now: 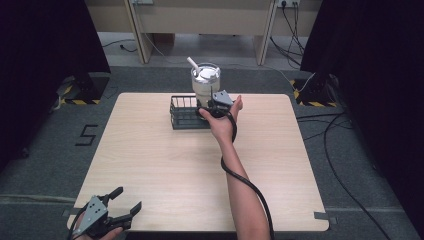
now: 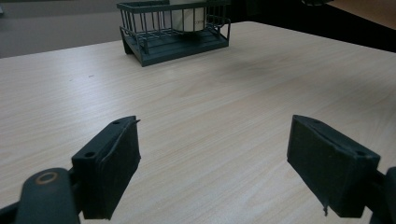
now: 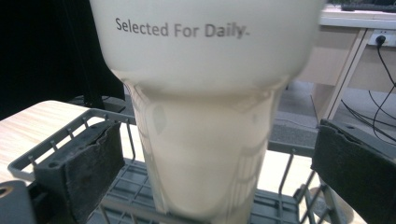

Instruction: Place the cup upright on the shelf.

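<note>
In the wire basket (image 1: 182, 116) the tumbler (image 1: 205, 82) stands upright between the right gripper's (image 1: 214, 106) parted jaws.

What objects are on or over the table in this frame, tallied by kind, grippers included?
Wire baskets: 1, the dark basket at the far side.
Tumblers: 1, the cream tumbler with lid and straw, standing in the basket.
Grippers: 2, the left gripper at the near edge with jaws apart, and the right gripper with jaws spread either side of the tumbler.
Total: 4
</note>
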### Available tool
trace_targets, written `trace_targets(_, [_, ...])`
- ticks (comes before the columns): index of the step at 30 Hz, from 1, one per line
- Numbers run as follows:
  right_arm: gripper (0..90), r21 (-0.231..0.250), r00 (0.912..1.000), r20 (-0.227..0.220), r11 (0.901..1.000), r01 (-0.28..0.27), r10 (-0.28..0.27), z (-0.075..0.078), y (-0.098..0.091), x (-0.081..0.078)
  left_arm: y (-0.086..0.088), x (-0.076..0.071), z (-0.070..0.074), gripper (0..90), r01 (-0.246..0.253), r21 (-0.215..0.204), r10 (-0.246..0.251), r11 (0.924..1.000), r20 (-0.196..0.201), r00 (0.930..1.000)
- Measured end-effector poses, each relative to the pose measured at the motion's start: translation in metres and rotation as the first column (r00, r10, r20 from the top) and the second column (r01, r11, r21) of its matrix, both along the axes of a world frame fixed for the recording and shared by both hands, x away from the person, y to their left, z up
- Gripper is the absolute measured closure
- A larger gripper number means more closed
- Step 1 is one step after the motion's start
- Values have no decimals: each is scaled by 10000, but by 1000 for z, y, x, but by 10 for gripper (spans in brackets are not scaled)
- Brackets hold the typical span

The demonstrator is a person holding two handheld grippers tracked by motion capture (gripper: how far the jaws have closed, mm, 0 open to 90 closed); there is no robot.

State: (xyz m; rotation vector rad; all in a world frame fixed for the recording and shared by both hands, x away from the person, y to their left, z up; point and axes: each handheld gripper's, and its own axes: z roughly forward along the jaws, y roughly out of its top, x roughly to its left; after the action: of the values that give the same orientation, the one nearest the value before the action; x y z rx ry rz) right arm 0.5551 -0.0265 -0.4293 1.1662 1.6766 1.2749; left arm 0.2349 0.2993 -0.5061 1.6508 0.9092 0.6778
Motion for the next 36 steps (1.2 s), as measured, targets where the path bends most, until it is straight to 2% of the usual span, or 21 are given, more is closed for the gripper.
trace_targets(11, [45, 34, 9994, -274, 9998, -190, 191, 0, -15, -21, -1, 0, 0, 164, 11, 32, -11, 10000, 21, 10000])
trace_targets(19, [52, 537, 9970, -598, 9975, -465, 497, 1, -30, -38, -2, 0, 0, 163, 42, 87, -42, 10000, 3, 10000])
trace_targets(23, [55, 618, 9969, -630, 9971, -439, 478, 2, -40, -47, -2, 0, 0, 163, 32, 78, -32, 10000, 1, 10000])
trace_targets(28, [59, 525, 9967, -668, 9977, -437, 471, -1, -51, -59, -2, -1, 0, 163, 45, 103, -45, 9999, 1, 10000])
trace_targets(36, [64, -149, 9961, -744, 9987, -489, 477, -9, -65, -80, -2, 0, -1, 163, 31, 119, -31, 9999, -4, 10000])
